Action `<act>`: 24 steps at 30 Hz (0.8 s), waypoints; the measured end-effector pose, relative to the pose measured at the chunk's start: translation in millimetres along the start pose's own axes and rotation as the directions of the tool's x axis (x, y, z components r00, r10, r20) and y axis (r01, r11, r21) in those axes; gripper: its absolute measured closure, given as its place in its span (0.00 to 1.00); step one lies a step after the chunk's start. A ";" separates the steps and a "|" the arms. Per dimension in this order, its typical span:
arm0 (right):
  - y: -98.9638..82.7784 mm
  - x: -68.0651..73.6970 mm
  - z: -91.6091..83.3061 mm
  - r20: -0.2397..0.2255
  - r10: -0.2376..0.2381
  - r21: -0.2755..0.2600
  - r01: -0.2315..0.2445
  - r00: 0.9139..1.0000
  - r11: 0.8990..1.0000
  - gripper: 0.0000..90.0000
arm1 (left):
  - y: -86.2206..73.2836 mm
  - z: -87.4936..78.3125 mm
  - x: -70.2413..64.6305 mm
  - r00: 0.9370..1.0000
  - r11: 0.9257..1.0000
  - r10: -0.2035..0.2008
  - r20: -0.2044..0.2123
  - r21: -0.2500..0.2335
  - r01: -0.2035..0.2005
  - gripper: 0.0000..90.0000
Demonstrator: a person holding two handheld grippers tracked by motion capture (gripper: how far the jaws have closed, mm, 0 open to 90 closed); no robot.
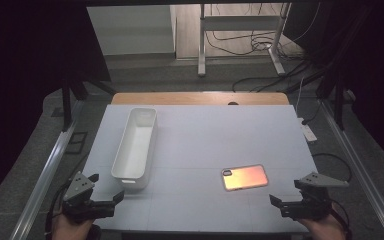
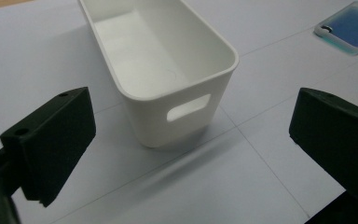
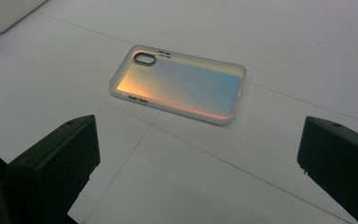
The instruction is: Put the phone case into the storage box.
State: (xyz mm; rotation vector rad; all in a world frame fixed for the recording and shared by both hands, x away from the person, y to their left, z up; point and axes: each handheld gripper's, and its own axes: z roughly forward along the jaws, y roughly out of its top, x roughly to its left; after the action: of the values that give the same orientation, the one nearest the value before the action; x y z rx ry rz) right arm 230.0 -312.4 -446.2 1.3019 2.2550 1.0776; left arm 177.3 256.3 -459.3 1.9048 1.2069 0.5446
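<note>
Starting position: nothing is moved yet. Your right gripper [image 1: 286, 206], at the lower right of the high view, has its jaws spread wide and empty, aimed at the phone case [image 3: 179, 84], which lies flat on the table [image 1: 205, 130] just ahead, right of centre. Your left gripper [image 1: 104, 200], lower left, is equally spread, facing the near end of the white bin [image 2: 168, 70] (empty, with a handle slot). Grasping and, presumably, binning the case remain. Nothing stands between jaws and case.
</note>
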 end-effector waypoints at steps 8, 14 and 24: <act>0.5 -0.6 0.8 0.013 0.008 0.005 -0.008 1.000 1.000 0.00 | -0.1 -0.1 0.6 1.000 1.000 -0.003 0.008 -0.001 0.003 0.01; 1.2 -0.3 1.2 0.022 0.013 0.007 -0.013 1.000 1.000 0.00 | -0.4 -0.4 1.6 1.000 1.000 -0.007 0.013 -0.001 0.007 0.01; 5.3 -1.3 3.9 0.021 0.015 0.022 -0.016 1.000 1.000 0.00 | 0.1 0.8 0.3 1.000 1.000 0.005 0.017 0.007 -0.005 0.02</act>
State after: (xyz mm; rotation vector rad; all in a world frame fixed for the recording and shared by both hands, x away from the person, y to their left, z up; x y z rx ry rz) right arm 236.2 -310.2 -444.9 1.3349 2.2514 1.0429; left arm 178.1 256.2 -459.7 1.9158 1.1948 0.5263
